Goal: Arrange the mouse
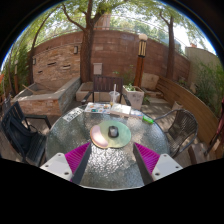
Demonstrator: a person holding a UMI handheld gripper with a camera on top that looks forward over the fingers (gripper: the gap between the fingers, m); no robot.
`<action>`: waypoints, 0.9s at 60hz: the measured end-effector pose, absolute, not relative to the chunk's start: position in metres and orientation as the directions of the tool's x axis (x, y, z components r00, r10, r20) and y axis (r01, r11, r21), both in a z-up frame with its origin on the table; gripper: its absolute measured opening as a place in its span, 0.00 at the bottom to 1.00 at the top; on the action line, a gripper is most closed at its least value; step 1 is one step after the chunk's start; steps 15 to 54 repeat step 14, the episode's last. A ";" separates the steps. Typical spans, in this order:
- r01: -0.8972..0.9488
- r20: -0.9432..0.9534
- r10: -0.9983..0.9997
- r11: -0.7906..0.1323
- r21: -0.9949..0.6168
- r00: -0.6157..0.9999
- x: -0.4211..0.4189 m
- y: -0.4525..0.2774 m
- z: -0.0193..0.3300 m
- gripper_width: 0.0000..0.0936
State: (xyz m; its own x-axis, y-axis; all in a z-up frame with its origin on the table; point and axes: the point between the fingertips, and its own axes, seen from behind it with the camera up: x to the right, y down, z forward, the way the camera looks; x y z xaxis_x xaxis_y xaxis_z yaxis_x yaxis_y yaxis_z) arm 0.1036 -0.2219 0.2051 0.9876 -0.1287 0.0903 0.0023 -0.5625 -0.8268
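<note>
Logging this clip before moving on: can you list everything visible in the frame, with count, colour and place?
Glass table: one, round, clear, just ahead of the fingers.
Mouse pad: one, round, pale green and pink, on the table between the fingers.
Mouse: one, dark, on the mouse pad.
Chairs: several, dark, around the table.
Brick wall: one, reddish, beyond the patio.
Trees: at least two, by the wall.
Planter: one, pale, beyond the table.
Claw: one, pink pads, open.
</note>
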 end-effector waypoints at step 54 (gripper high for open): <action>-0.007 0.085 -0.138 -0.559 -0.829 0.987 0.097 -0.245 0.211 0.92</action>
